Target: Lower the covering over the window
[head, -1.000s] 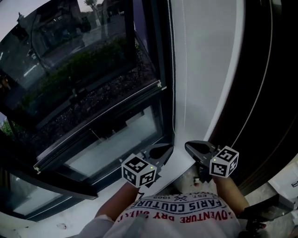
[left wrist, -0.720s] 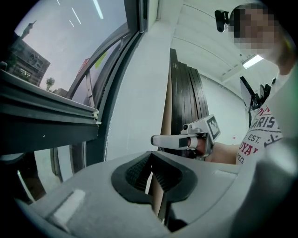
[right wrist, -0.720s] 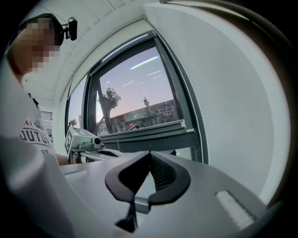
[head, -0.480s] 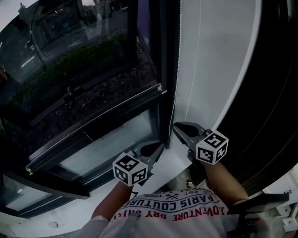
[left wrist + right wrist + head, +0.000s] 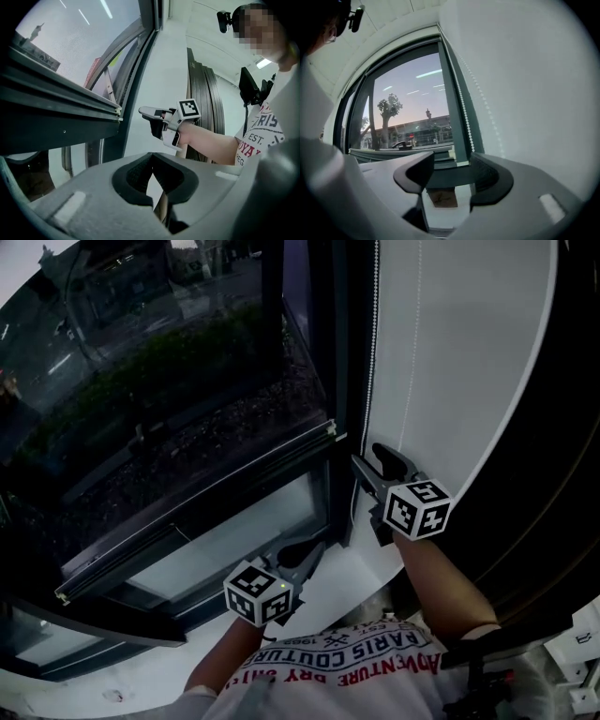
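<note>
The right tool [image 5: 367,457], its jaws just spread wide and empty, sits beside the bead chain [image 5: 373,334] hanging at its 12 o'clock along the window [image 5: 169,381] frame, with the left tool [image 5: 307,555], pressed together, at 7 o'clock.

A tall glass window pane [image 5: 169,381] fills the left, shut in on its right by a dark upright metal frame post [image 5: 328,352]. A white beaded pull chain [image 5: 372,352] hangs just right of that post, in front of a plain white flat surface [image 5: 469,362]. The right gripper [image 5: 373,460], its jaws just opened on nothing, is beside the chain. The left gripper [image 5: 314,554] sits lower and further left, over the pale ledge [image 5: 352,570].
</note>
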